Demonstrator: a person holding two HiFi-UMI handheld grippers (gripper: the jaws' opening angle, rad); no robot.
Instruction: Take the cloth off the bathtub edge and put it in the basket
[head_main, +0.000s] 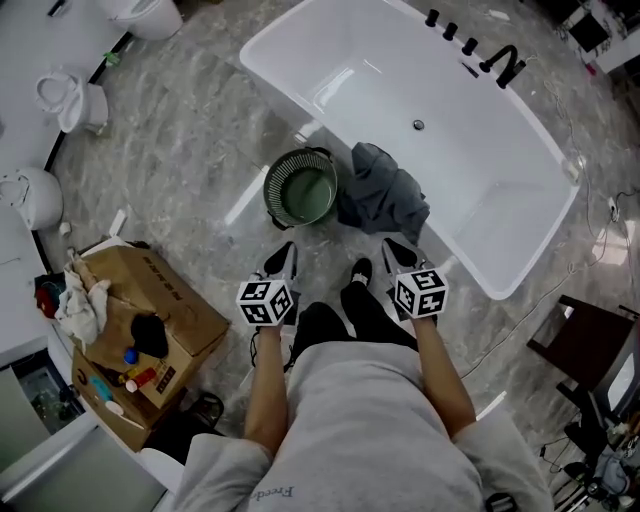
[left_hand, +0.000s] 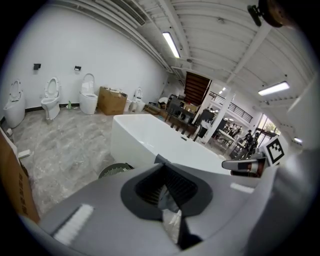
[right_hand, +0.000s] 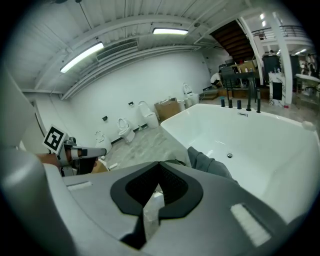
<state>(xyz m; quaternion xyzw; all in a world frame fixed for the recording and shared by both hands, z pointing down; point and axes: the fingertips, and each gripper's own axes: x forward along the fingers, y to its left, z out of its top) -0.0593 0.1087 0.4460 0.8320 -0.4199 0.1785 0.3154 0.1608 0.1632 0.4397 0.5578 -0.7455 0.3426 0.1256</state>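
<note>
Left gripper (head_main: 282, 262), right gripper (head_main: 400, 256): both closed, empty, side by side.

Sanitary-ware showroom hall: freestanding bathtub (head_main: 400, 90), row of toilets (left_hand: 51, 97), overhead strip lights (left_hand: 171, 44)

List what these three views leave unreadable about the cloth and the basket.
1. Cloth: the right gripper covers its lower part in the right gripper view; the left gripper view shows only a tip.
2. Basket: in the left gripper view the left gripper hides all but a rim arc.
3. Basket's bottom: too dim in the head view to tell if anything lies there.
</note>
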